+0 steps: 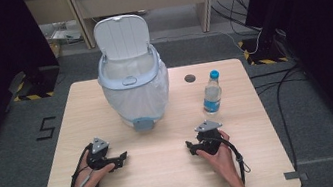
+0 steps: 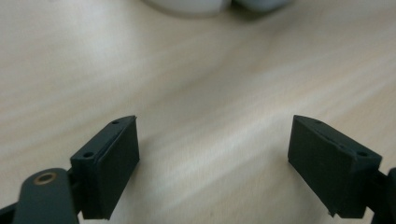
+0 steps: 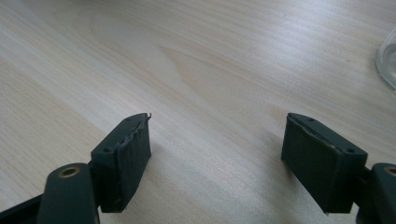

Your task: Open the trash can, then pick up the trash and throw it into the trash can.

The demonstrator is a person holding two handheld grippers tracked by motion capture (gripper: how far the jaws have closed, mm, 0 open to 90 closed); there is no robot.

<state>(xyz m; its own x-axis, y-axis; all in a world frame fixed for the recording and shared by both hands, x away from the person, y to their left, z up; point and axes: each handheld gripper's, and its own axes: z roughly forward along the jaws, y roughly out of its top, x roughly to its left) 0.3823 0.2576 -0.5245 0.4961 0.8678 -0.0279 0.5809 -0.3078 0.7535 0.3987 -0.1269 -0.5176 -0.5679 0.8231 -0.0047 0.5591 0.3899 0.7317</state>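
While two hands are gripping two claws low over the near half of the surface (image 1: 167, 174), one bin (image 1: 135, 85) and one bottle (image 1: 212, 94) are standing farther back on it. The bin, white with its lid tipped up and back and a pale liner hanging over its rim, is sitting at the middle of the far half; the bottle, clear with a blue cap and a blue label, is standing upright to the right of it, near but not touching, beside a small dark hole in the wood. In the high view the left hand (image 1: 91, 175) is coming in from the bottom edge with the forearm angled inward, holding the left claw (image 1: 123, 157) so that it is pointing right and slightly away, toward the bin's base. The right hand (image 1: 221, 158) is wrapping around the right claw (image 1: 190, 146), which is pointing left, toward the other one, with the bottle well behind it. Both claws are lying close to the wood, well apart from each other, each with a grey plate on top and a cable trailing back. Each gripper view is showing its jaws spread wide with bare wood between them, holding and pinching nothing; whether the tips are touching the wood I cannot tell.
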